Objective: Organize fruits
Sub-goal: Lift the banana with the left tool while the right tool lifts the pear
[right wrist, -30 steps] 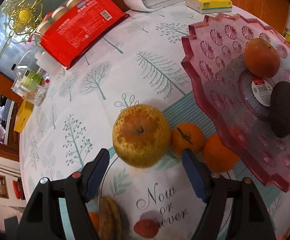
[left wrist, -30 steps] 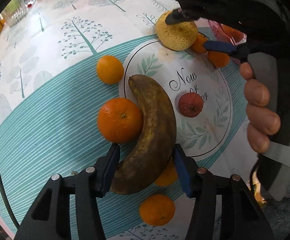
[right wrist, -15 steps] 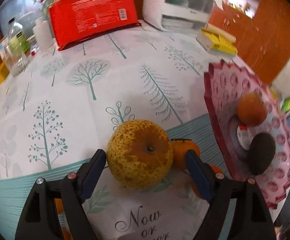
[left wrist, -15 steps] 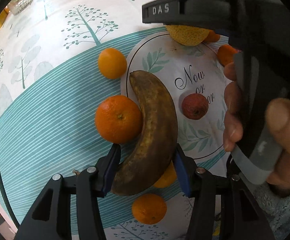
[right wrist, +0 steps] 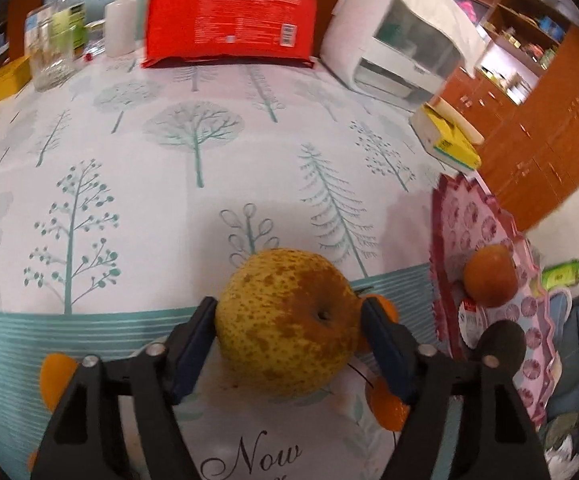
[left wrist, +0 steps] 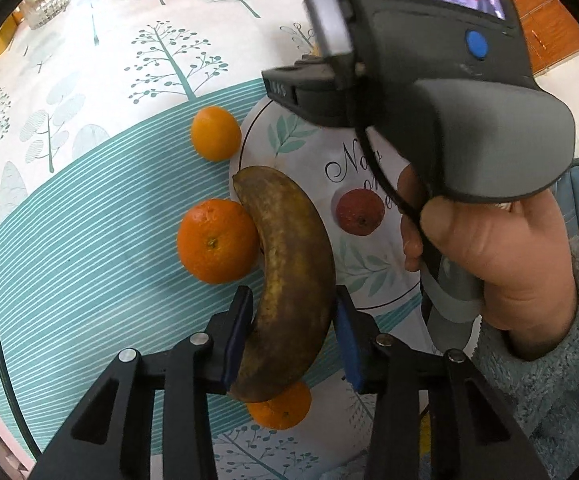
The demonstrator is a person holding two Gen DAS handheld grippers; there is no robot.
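left gripper closing on the brown banana, bare tablecloth left of banana, right gripper closing round the speckled pear, oranges half hidden behind pear

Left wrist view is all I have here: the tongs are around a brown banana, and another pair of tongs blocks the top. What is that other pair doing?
Observer: The right tongs are closing around a speckled yellow pear on the tablecloth.
Operator: Is there anywhere to put the fruit?
Observer: Yes, a pink scalloped dish stands to the pear's right.
Operator: Is it empty?
Observer: No, it holds an orange-brown fruit and a dark one.
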